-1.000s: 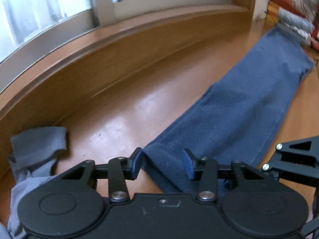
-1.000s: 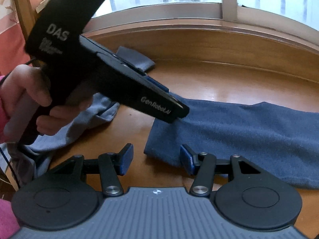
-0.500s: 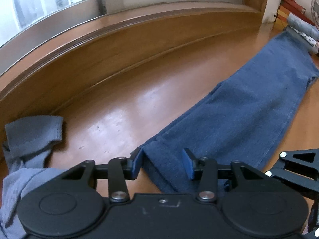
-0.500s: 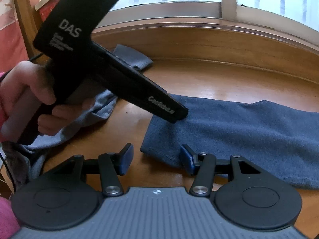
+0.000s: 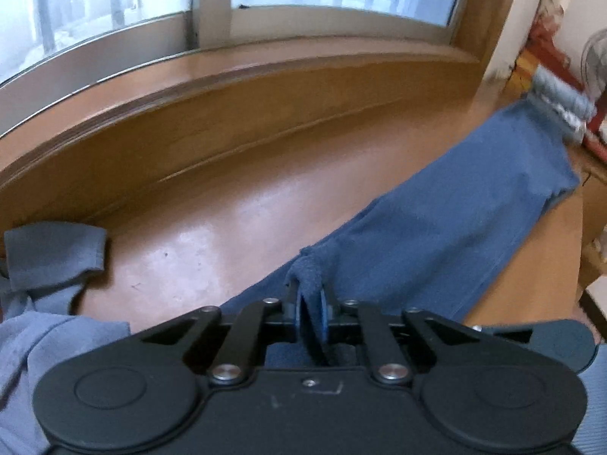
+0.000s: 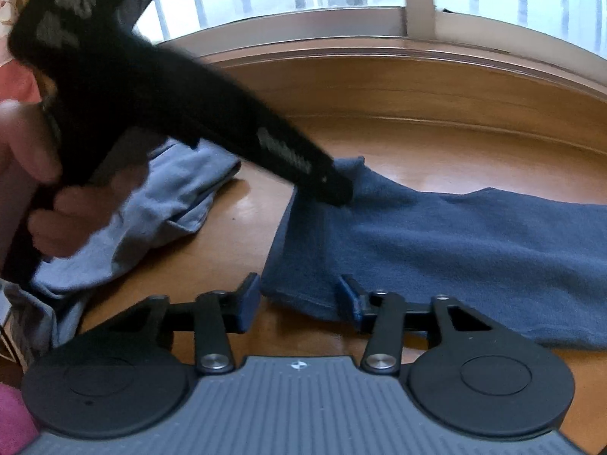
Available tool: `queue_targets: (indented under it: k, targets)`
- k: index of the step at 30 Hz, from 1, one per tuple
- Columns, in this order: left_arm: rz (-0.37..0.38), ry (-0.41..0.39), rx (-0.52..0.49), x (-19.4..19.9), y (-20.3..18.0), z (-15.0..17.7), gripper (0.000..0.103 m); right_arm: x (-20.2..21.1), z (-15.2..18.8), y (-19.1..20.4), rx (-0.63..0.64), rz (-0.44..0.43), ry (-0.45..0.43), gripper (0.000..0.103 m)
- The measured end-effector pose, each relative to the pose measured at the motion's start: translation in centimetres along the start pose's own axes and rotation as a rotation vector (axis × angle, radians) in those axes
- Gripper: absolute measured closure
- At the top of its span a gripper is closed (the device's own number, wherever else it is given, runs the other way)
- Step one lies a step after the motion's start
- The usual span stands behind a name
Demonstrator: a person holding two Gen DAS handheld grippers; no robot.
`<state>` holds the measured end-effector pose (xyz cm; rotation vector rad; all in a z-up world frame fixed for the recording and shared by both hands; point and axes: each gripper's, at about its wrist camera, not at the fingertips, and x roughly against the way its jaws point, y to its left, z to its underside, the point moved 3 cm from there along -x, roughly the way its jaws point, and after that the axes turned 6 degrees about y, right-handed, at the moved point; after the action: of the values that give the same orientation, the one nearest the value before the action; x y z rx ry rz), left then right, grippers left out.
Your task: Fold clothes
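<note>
Pinching the blue cloth's (image 5: pixel 447 227) corner, left tool (image 5: pixel 309 313) is clamped; right tool (image 6: pixel 299 297) half-closing astride its hem.

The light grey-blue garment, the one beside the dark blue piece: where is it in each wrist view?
Left wrist: the light grey-blue garment lies at the lower left edge, left of the dark blue cloth.
Right wrist: it lies left of centre, partly behind the left gripper.
Shared landmark: the wooden window sill behind both.
</note>
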<state>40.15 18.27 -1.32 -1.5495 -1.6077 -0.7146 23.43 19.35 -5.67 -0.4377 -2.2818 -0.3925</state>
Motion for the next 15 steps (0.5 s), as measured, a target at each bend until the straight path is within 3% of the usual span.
queue_targets:
  k: [1, 2, 4, 7, 12, 15]
  targets:
    - [0.0, -0.004, -0.003, 0.2, 0.0, -0.1, 0.095, 0.2, 0.0, 0.0, -0.005, 0.005, -0.003, 0.078]
    - [-0.004, -0.007, -0.009, 0.2, 0.0, -0.1, 0.095, 0.5, -0.1, -0.1, -0.016, -0.001, -0.008, 0.079]
    - [-0.009, -0.009, -0.02, 0.2, -0.1, -0.2, 0.095, 1.1, -0.3, -0.3, -0.042, -0.017, -0.026, 0.092]
    - [0.002, -0.006, -0.005, 0.2, -0.1, -0.5, 0.095, 1.8, -0.3, -0.5, -0.074, -0.03, -0.037, 0.092]
    - [0.01, 0.002, -0.002, 0.1, -0.2, -0.8, 0.095, 1.5, 0.0, 0.4, 0.001, 0.061, -0.046, 0.082]
    - [0.008, 0.008, -0.004, 0.0, -0.4, -0.7, 0.094, 0.8, 0.4, 0.7, 0.001, 0.059, -0.037, 0.082]
